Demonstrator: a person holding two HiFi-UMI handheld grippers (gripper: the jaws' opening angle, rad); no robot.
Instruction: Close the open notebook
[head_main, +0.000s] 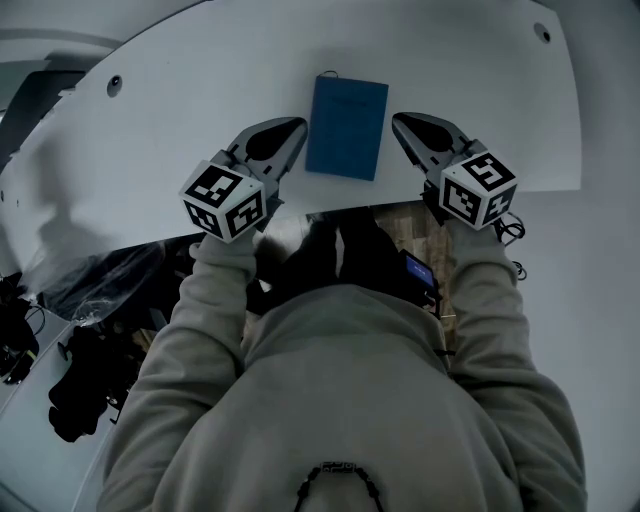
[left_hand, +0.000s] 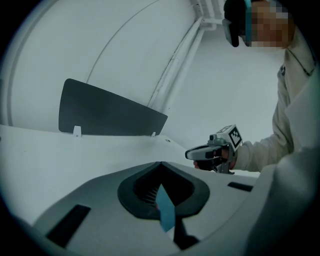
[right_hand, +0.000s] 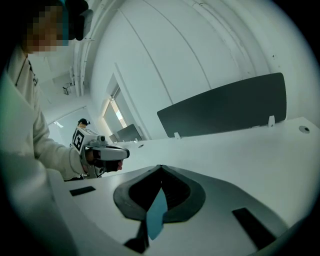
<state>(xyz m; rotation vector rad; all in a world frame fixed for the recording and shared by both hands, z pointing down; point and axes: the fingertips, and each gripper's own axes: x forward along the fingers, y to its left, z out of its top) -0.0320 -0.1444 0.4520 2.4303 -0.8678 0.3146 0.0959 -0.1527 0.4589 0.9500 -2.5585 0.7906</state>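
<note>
A blue notebook (head_main: 346, 126) lies shut and flat on the white table (head_main: 180, 110), near its front edge. My left gripper (head_main: 298, 125) hovers just left of it and my right gripper (head_main: 398, 120) just right of it, both pointing away from me, neither touching it. Each has its jaws together at the tips with nothing gripped. In the left gripper view the jaws of the left gripper (left_hand: 160, 163) meet, and a blue sliver of the notebook (left_hand: 165, 212) shows through the gap behind them. The right gripper view shows the same for the right gripper (right_hand: 160, 166) and the notebook (right_hand: 157, 216).
A dark divider panel (left_hand: 105, 112) (right_hand: 225, 107) stands along the table's far edge. Cable holes (head_main: 114, 85) (head_main: 542, 32) sit near the table's back corners. Dark bags and cables (head_main: 80, 380) lie on the floor at the lower left.
</note>
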